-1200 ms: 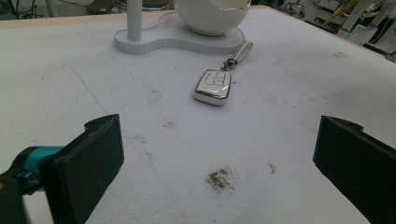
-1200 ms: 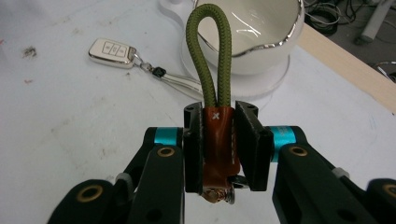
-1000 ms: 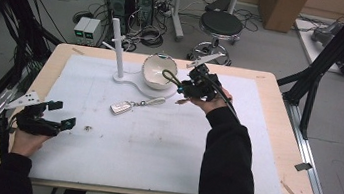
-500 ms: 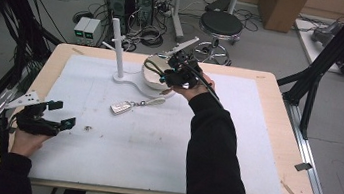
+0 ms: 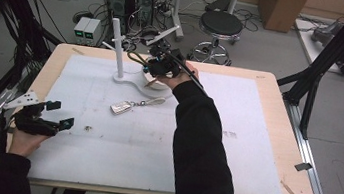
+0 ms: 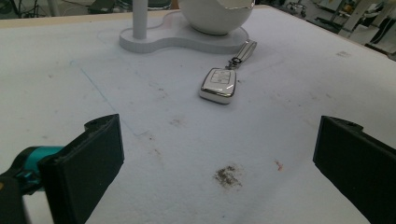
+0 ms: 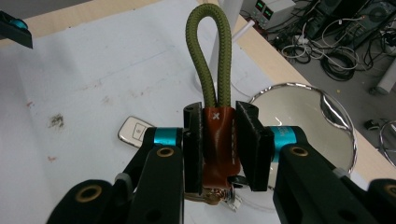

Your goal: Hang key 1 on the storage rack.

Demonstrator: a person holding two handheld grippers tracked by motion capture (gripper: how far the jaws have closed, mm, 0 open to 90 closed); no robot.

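The right gripper (image 7: 218,140) is clenched on a brown leather key fob with an olive-green cord loop (image 7: 215,140). Its black fingers (image 7: 194,149) press the leather tab from both sides, so the cord loop stands free and open beyond the fingertips. That grip looks chosen for hanging: with the loop unobstructed, it can probably be slipped over a peg.

In the high view the right gripper (image 5: 161,65) is raised over the far part of the desk (image 5: 275,141), and the loop points toward the white stand with an upright post and short side pegs (image 5: 116,44). The loop sits near the post, but whether it touches a peg cannot be told. The stand's flat base also carries a white round bowl (image 6: 215,16), which lies under the hand.

A white car key with a pale strap (image 5: 126,106) lies flat on the white mat (image 5: 233,150), just in front of the stand's base and apart from both grippers.

The left gripper (image 5: 51,116) rests at the desk's near left edge, well apart from the stand. Its fingers (image 6: 86,163) are spread wide and hold nothing.
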